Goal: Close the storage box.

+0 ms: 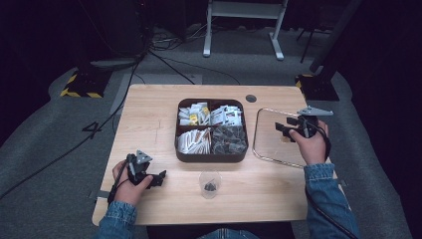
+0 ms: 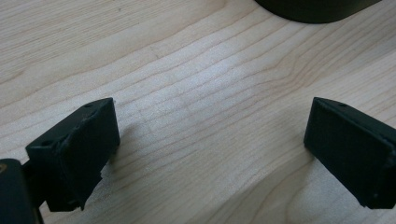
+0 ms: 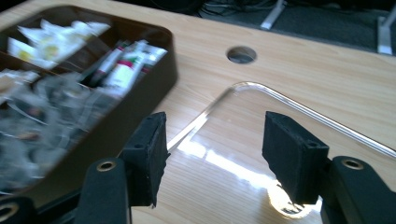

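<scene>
The right gripper [image 1: 287, 130] hovers with jaws apart and empty over the clear lid [image 1: 278, 149] lying right of the brown box [image 1: 211, 157], while the left gripper [image 1: 158, 178] rests wide open on the table [image 1: 149, 114] at near left.

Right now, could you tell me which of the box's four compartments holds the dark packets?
The near right compartment of the box, on the clear lid's side. Its packets are dark grey; the other three hold mostly white ones.

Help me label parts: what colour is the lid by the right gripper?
The lid is clear, see-through plastic with the wood showing beneath; the right gripper view shows it best.
</scene>
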A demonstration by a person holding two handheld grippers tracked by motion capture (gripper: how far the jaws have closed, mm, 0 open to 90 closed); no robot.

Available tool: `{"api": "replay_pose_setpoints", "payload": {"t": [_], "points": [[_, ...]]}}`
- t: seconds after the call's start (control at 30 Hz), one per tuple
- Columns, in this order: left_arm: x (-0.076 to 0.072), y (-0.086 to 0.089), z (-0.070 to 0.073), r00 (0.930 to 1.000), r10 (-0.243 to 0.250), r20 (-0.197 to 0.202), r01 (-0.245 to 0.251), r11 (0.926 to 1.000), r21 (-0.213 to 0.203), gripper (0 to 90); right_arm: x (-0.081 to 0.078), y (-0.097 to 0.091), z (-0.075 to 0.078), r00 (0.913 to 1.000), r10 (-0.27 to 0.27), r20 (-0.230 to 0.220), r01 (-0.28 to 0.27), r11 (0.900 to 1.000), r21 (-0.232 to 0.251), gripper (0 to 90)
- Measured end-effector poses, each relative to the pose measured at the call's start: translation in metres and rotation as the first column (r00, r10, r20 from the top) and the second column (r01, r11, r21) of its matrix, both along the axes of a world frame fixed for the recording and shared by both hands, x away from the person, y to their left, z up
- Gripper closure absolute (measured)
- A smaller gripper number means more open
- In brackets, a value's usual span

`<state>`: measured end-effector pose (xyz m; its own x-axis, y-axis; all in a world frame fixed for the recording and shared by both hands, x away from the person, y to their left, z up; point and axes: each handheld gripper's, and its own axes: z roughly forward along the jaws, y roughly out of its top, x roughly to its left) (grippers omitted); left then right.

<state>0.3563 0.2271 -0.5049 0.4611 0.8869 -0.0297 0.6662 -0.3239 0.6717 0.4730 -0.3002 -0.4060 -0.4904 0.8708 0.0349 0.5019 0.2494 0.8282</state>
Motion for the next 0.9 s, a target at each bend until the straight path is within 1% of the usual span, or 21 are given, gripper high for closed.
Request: {"api": "replay_pose_setpoints", "payload": {"t": [0.17, 0.3, 0.37, 0.53, 0.63, 0.77, 0.83, 0.9], "points": [[0.0, 0.0, 0.0, 1.0, 0.0, 0.0, 0.0, 1.0, 0.0, 3.8, 0.011, -0.013, -0.017, 0.9994, -0.032, -0.011, 0.031, 0.9992, -0.027, 40.8], [0.0, 0.0, 0.0, 1.0, 0.001, 0.003, -0.001, 1.0, 0.002, 3.8, 0.018, -0.023, -0.029, 0.9981, -0.058, -0.019, 0.057, 0.9981, -0.023, 40.4], [0.0, 0.0, 0.0, 1.0, -0.001, 0.002, 0.001, 1.0, 0.004, 3.8, 0.022, -0.029, -0.035, 0.9963, -0.08, -0.032, 0.08, 0.9966, -0.021, 39.5], [-0.001, 0.001, 0.0, 1.0, -0.002, 0.003, 0.002, 1.0, 0.006, 3.8, 0.027, -0.035, -0.044, 0.9925, -0.114, -0.044, 0.113, 0.9935, -0.013, 35.1], [-0.001, 0.001, 0.0, 1.0, -0.001, 0.003, 0.001, 1.0, 0.006, 3.8, 0.028, -0.039, -0.051, 0.988, -0.142, -0.059, 0.142, 0.9898, -0.01, 32.1], [-0.001, 0.001, 0.0, 1.0, -0.001, 0.003, 0.001, 1.0, 0.006, 3.8, 0.031, -0.044, -0.061, 0.9833, -0.164, -0.079, 0.163, 0.9864, -0.018, 27.2], [-0.001, 0.001, 0.0, 1.0, -0.001, 0.003, 0.001, 1.0, 0.006, 3.8, 0.032, -0.044, -0.066, 0.9804, -0.173, -0.094, 0.171, 0.9848, -0.029, 26.9], [-0.001, 0.001, 0.0, 1.0, -0.001, 0.003, 0.001, 1.0, 0.006, 3.8, 0.033, -0.044, -0.069, 0.9799, -0.174, -0.098, 0.17, 0.9845, -0.042, 27.1]]}}
